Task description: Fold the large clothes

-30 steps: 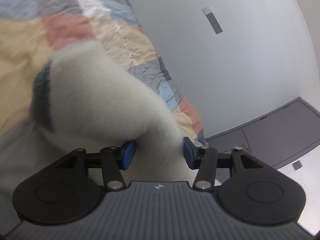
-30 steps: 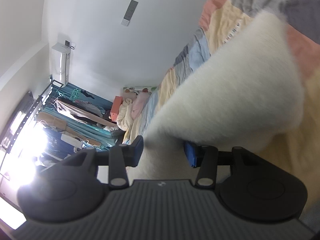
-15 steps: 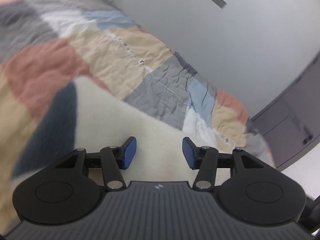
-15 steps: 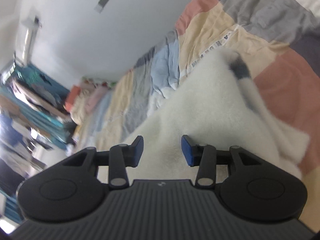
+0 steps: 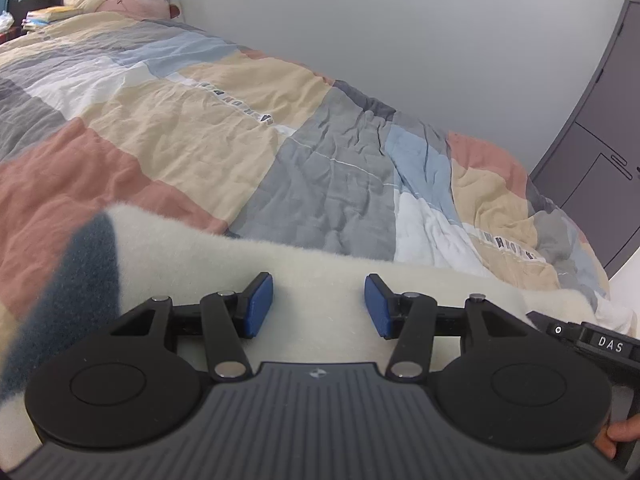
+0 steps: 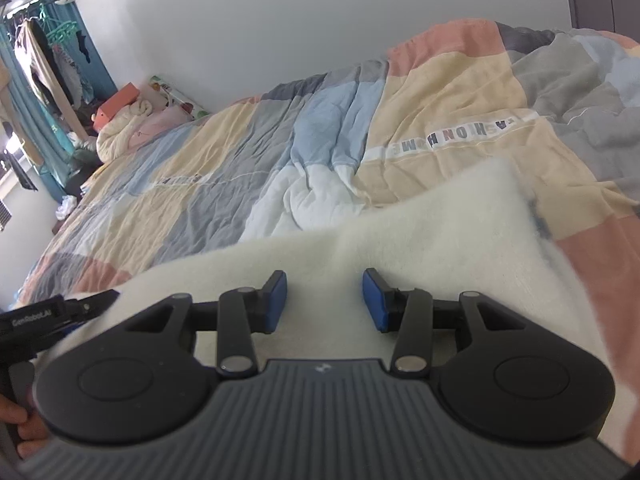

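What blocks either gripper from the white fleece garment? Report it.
Nothing visible. The left gripper and right gripper are open just above the white fleece garment, which lies flat on the patchwork duvet.

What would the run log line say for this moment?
left gripper: open, over white fleece garment | right gripper: open, same garment | garment: flat on patchwork duvet, released

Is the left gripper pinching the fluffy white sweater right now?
No, the left gripper is open, its blue pads spread apart above the fluffy white sweater, which lies flat on the patchwork quilt.
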`<control>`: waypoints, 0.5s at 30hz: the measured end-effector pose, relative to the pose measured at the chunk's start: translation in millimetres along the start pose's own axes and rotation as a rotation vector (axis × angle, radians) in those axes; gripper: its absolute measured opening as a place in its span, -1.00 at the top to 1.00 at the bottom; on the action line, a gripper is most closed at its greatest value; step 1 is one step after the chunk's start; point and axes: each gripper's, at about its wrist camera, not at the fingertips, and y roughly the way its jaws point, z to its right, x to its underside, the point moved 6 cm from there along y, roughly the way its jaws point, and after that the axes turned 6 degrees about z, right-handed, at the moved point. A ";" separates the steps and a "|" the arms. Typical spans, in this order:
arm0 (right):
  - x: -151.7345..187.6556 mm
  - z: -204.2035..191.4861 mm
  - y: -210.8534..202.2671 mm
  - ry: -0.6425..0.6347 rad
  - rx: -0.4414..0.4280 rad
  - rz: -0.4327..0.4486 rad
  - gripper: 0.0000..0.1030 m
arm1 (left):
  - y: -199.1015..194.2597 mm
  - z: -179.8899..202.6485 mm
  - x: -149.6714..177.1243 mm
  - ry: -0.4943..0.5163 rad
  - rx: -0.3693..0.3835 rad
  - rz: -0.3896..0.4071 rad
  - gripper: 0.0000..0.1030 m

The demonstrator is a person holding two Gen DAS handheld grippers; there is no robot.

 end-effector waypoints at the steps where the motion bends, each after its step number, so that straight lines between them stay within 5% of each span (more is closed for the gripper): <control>1: 0.0 -1.5 0.9 -0.008 0.002 0.004 0.14 | 0.6 0.4 0.0 0.004 0.000 0.002 -0.11; 15: 5.7 -6.0 -23.2 0.028 0.011 0.029 0.13 | -28.4 8.5 8.6 0.045 -0.013 0.058 -0.14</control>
